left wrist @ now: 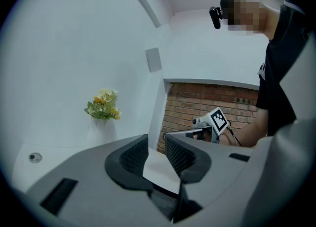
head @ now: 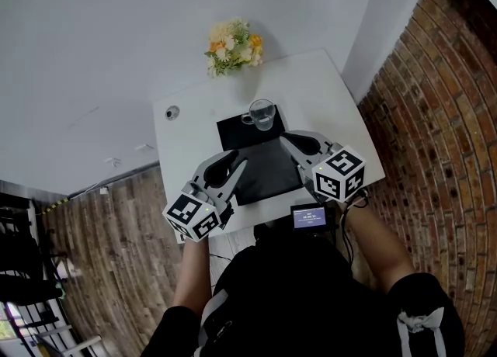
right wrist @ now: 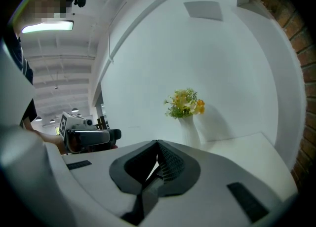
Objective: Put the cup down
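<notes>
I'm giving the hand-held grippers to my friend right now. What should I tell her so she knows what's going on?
Left hand-held gripper: jaws apart, nothing between them, held over the near left part of the black mat.
Right hand-held gripper: jaws shut, empty, over the mat's right side.
Cup: clear glass, upright at the far edge of the mat on the white table; neither gripper touches it.
Done: the cup is set down.
Left: probably nothing, except perhaps drawing both grippers back.
</notes>
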The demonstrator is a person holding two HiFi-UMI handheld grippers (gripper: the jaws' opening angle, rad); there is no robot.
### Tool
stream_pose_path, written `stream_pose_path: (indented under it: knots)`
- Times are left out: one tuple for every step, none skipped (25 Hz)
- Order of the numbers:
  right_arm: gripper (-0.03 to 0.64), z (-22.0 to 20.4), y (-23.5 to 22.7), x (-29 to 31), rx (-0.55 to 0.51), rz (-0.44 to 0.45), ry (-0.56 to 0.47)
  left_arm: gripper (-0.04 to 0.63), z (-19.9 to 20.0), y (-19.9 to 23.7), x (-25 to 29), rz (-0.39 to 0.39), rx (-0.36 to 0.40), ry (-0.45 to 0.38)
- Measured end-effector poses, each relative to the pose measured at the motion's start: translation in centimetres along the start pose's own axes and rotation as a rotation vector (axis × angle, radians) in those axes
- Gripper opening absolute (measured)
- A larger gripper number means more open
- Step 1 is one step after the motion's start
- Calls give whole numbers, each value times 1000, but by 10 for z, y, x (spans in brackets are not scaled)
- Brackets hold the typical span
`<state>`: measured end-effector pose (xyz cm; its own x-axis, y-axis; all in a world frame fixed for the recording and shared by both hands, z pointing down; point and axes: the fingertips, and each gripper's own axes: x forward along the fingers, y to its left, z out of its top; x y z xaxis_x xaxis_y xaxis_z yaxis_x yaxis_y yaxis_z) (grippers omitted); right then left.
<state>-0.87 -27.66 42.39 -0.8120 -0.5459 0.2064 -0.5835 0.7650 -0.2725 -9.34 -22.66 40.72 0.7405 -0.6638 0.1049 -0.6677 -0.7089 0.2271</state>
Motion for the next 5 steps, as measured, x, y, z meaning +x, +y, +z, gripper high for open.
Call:
stream_pose_path:
  knots:
    - [14,0,0,0,0,1,1,98,0,0,0,0,1,0]
    - [14,-1,0,0,0,2,2,98,0,0,0,1,1,-1]
    - [14,-1,0,0,0,3,2,98,0,0,0,2,0,-1]
    - [14,-1,-1,0,0,5,3,98,0,0,0,4,0,-2]
    - [14,-1,-1,0,0,6,4,98,0,1,1,5,-1,-3]
